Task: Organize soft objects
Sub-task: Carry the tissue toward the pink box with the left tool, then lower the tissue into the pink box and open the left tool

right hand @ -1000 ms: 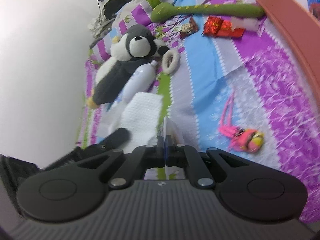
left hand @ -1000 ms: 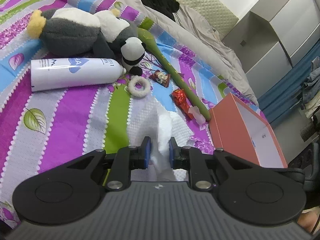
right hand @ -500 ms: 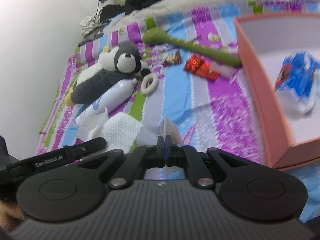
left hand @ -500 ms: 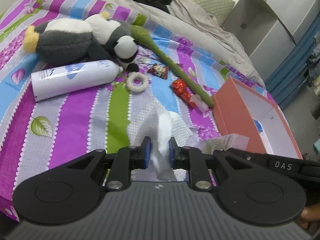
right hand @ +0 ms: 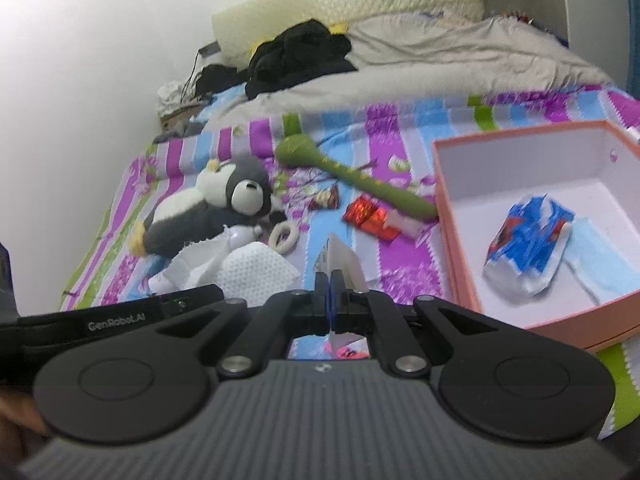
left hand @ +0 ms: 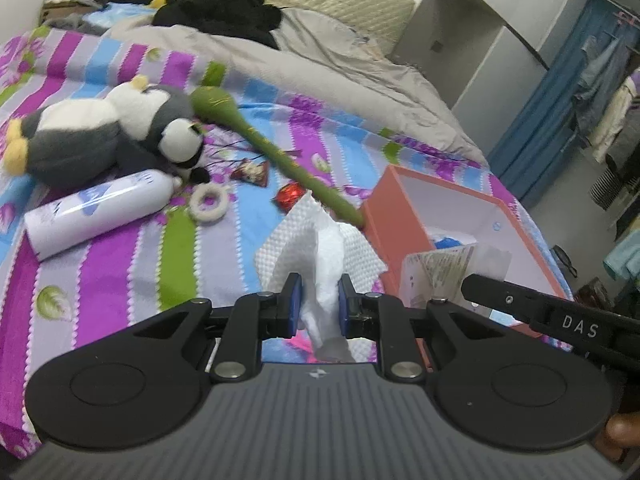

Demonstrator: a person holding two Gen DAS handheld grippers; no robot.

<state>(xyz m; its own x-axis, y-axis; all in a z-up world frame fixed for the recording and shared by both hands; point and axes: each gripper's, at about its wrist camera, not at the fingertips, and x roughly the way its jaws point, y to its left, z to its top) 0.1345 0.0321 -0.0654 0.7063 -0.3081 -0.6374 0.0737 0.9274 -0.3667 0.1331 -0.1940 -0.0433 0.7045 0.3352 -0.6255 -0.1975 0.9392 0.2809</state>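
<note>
Both tools risen; left tool [left hand: 319, 296] clamps white tissue [left hand: 320, 248], upright.

Ahead of the left claw [left hand: 319, 307], bare striped bedspread [left hand: 120, 264] to the left, open up to the bottle [left hand: 100, 210] and ring [left hand: 208, 208]. Beyond those, blocked by the plush [left hand: 100, 140]. Straight ahead, barred by the green stick [left hand: 280, 156] lying slantwise up to the box [left hand: 394, 216] corner, wrappers [left hand: 256, 172] just beside it. To the right, crowded by the right claw's arm [left hand: 552, 320]. Ahead-right of the right claw [right hand: 331, 304], open-topped box [right hand: 448, 216], floor half taken by a blue packet [right hand: 528, 248] and mask [right hand: 600, 256], far half bare. Left, hemmed by the left claw's arm [right hand: 120, 316].
</note>
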